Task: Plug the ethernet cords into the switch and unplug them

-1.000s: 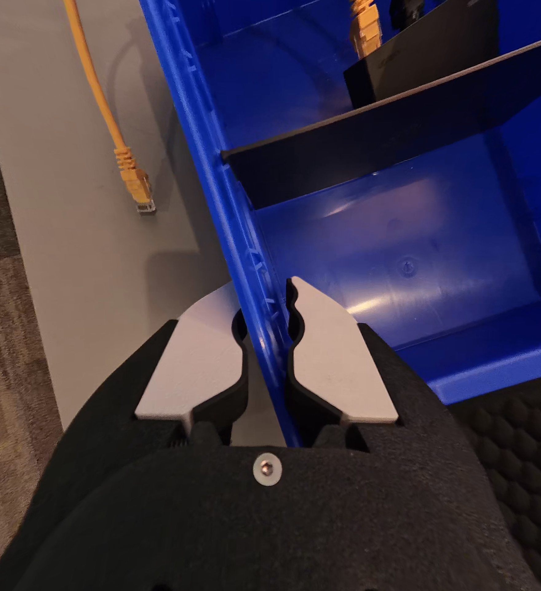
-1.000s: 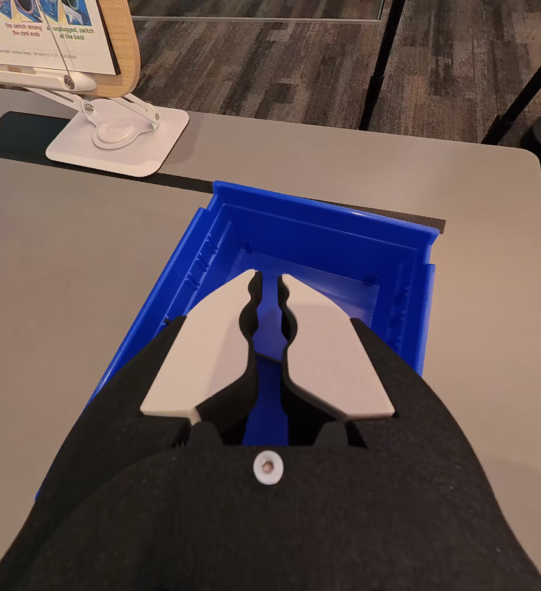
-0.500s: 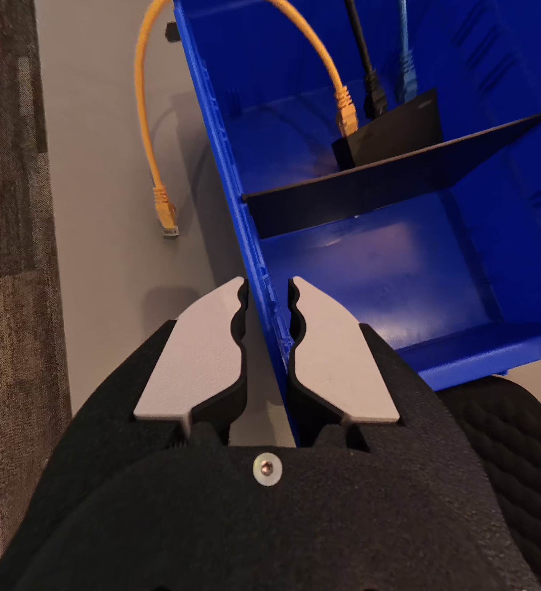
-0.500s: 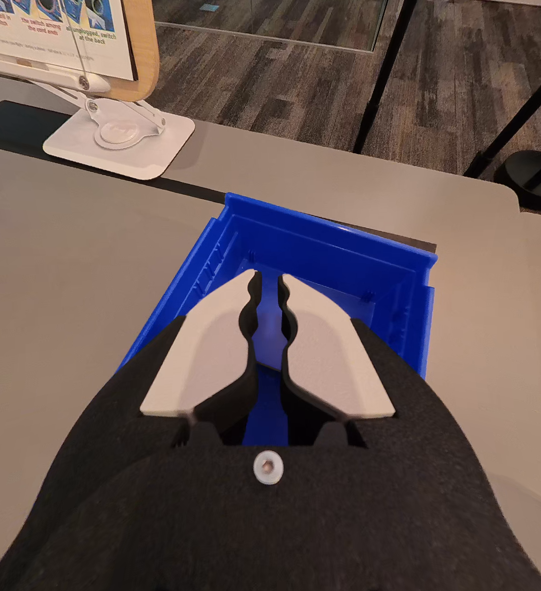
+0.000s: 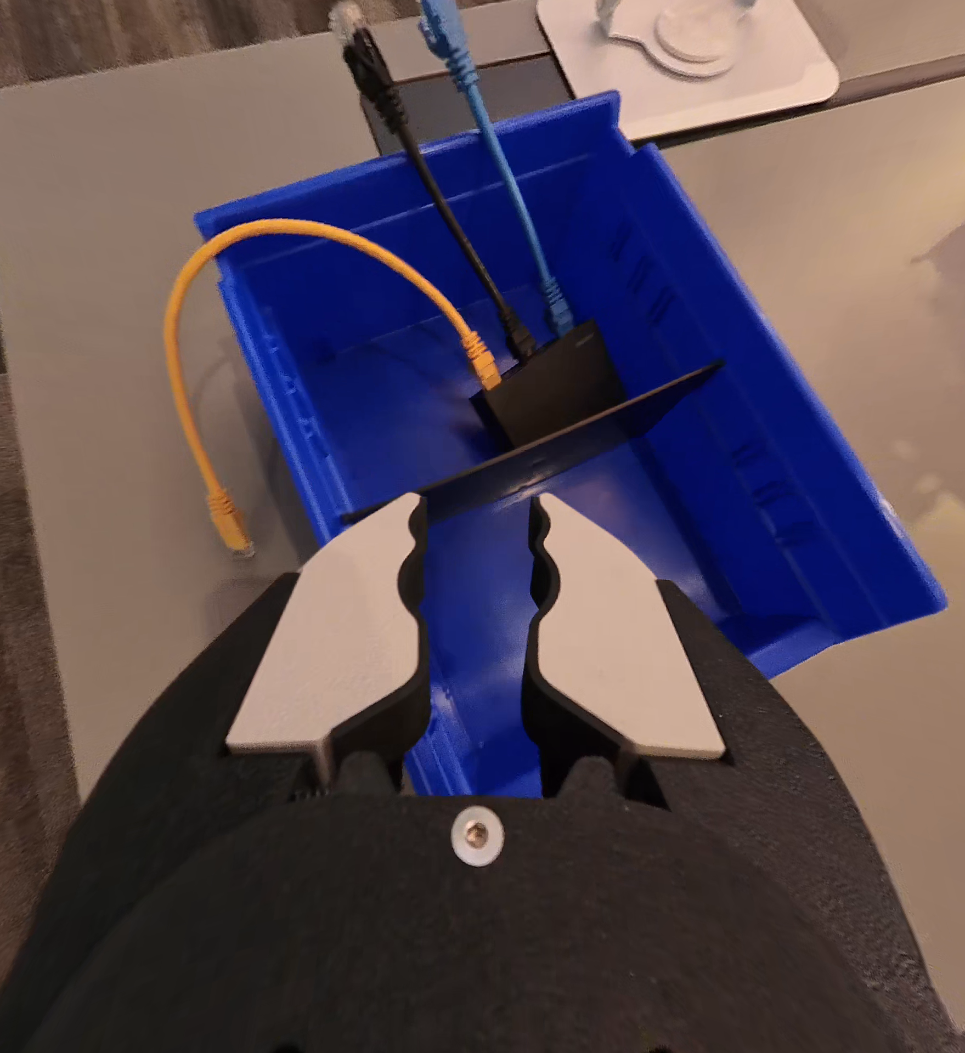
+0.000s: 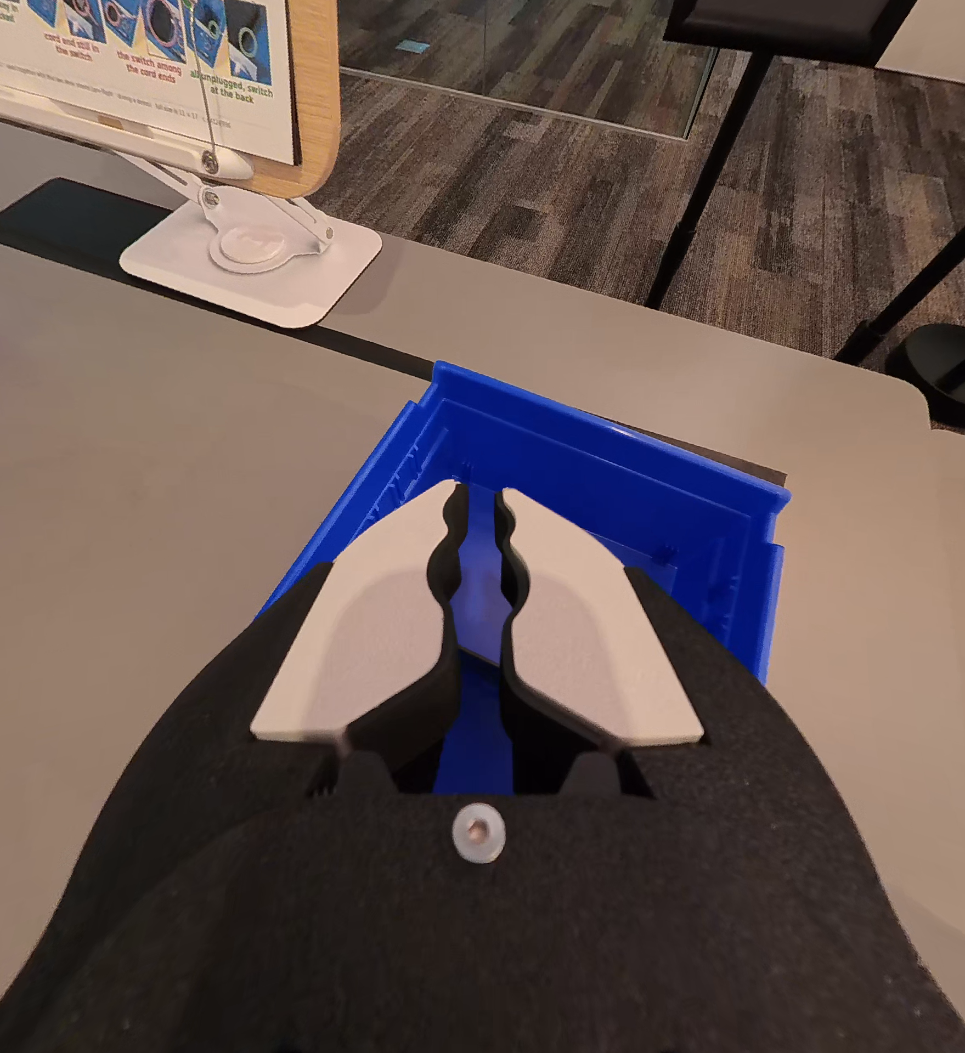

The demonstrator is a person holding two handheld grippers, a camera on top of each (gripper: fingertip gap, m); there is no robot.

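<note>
In the left wrist view a blue bin (image 5: 753, 399) holds a black switch (image 5: 554, 393) behind a black divider (image 5: 628, 421). An orange cord (image 5: 275, 233), a black cord (image 5: 457, 228) and a blue cord (image 5: 517, 205) are plugged into it. The orange cord loops over the left wall, and its free plug (image 5: 229, 521) lies on the table. My left gripper (image 5: 477, 504) is open and empty above the bin's near compartment. My right gripper (image 6: 480, 489) hovers over a second blue bin (image 6: 611, 450), with its jaws nearly together and nothing between them.
A white stand base (image 6: 252, 268) with a wood-edged instruction board (image 6: 143, 68) stands at the back of the grey table (image 6: 126, 484). The base also shows in the left wrist view (image 5: 691, 57). Black stand legs (image 6: 696, 188) are on the floor beyond the table edge. Tip to tip, the grippers are about 65 cm apart.
My left gripper let go of the bin's left wall, opened wider, pulled back and swung to look along the whole bin. The right gripper backed away a little with the same narrow gap.
</note>
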